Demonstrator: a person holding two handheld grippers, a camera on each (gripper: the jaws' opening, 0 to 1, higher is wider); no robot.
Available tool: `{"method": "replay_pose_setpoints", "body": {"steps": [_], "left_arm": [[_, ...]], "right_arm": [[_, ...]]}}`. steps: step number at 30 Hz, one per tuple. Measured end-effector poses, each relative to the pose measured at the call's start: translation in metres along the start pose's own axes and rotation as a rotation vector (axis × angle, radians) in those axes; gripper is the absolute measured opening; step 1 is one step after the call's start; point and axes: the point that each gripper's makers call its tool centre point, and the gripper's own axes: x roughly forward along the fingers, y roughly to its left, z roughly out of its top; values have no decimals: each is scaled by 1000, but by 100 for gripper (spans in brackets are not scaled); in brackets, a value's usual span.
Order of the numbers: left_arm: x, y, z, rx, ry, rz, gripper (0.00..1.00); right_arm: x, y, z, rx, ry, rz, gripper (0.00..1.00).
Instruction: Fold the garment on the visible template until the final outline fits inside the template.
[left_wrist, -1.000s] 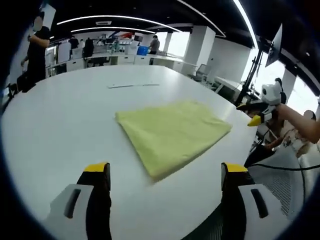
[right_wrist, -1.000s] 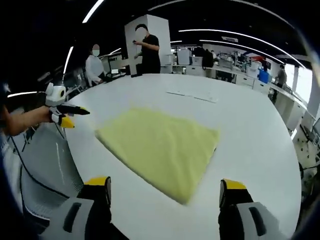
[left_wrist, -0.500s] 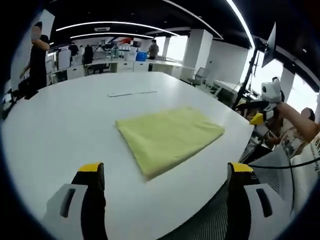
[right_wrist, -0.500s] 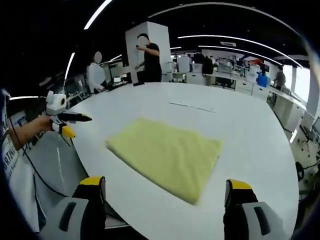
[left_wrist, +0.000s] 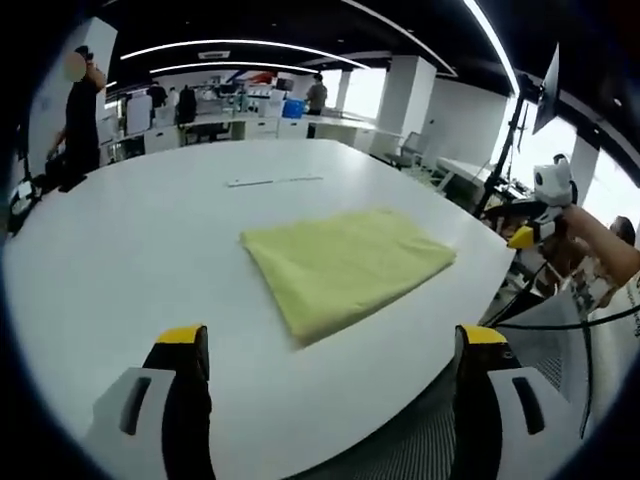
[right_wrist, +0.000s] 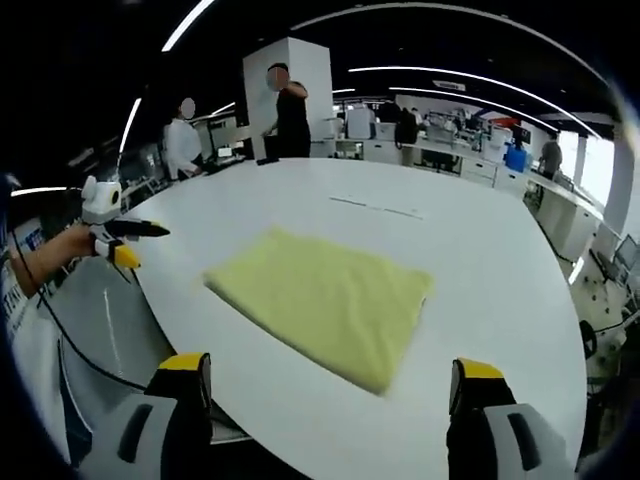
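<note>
White table (left_wrist: 130, 240), folded yellow garment (left_wrist: 345, 265), open-plan office.

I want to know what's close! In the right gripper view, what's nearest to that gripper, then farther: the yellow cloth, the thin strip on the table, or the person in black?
1. Cloth, middle of table.
2. Strip, beyond the cloth.
3. Person in black, past the table's far edge.

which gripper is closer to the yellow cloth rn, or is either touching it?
Neither touches the folded yellow cloth. Both the left gripper and right gripper are open and held back off the white table; which is closer can't be told.
</note>
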Motion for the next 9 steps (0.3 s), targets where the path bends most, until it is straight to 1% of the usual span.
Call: {"method": "replay_pose_setpoints", "body": {"steps": [4,5,7,9], "left_arm": [[0,1,-3,5,5,7,99],[0,1,-5,19,16,6,99],[0,4,-9,29,35,19,99],[0,5,-9,29,37,22,99]], "right_arm": [[-1,4,2,32,-21,16,99],[-2,4,3,47,-30,18,99],[-2,4,3,48,-32,19,99],[-2,3,3,43,-32,14,99]]}}
